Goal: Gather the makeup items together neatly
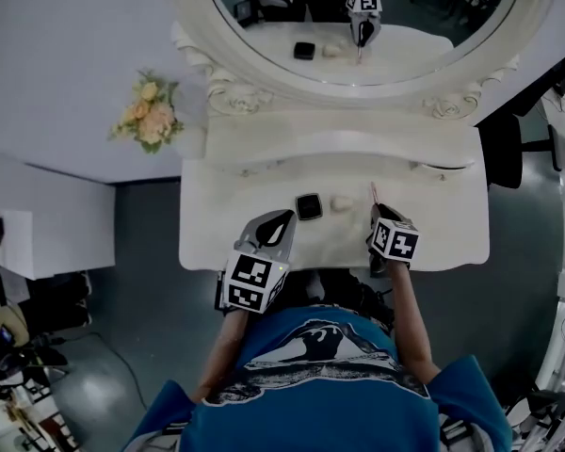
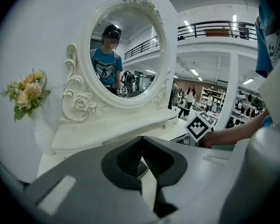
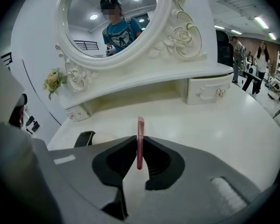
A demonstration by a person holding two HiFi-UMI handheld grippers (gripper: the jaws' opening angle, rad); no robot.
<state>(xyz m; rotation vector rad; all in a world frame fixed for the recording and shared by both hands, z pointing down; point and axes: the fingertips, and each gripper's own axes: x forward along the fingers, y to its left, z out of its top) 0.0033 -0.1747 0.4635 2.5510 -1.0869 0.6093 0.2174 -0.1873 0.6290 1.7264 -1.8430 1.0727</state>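
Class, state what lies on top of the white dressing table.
A small black square compact and a pale oval puff lie side by side. The right hand-held gripper grips a thin pink brush over the tabletop. Anything beneath the left hand-held gripper is covered.

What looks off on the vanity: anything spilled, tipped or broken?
Nothing stands out. The black compact and beige puff lie side by side on the vanity top. The right gripper is closed on a thin pink brush. No spill or damage is visible.
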